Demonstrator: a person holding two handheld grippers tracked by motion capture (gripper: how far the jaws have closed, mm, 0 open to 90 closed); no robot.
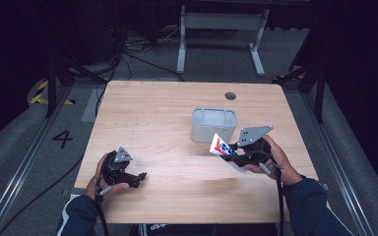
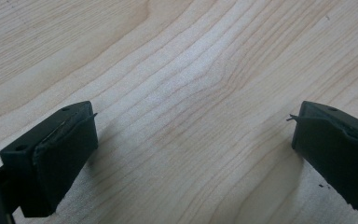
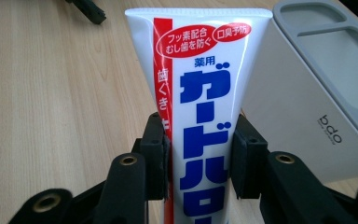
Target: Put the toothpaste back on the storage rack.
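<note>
Your right gripper (image 1: 230,152) is squeezing a toothpaste tube (image 3: 200,84). The two black jaws press on both sides of the tube, low down on its body, so it cannot slip out. The flat crimped end of the tube sticks out past the jaw tips, away from your hand. The cap end is back near your hand, where I cannot see it.

Just past the tube, a bit to its right in the right gripper view, stands the grey holder (image 3: 307,93). It has open slots on top. In the high view the holder (image 1: 214,124) sits on the wooden table (image 1: 167,113) right behind your right gripper. The tube is up in the air near the holder's front wall, not inside it yet. I think you hold it this way so you can lift it over a slot and drop it in. You may need to turn it so one end points down first.

Your left gripper (image 1: 137,176) is wide open with nothing between the jaws. It rests low over bare table, well away from the tube and holder. That keeps it out of the way while your right hand (image 1: 270,157) does the work.
</note>
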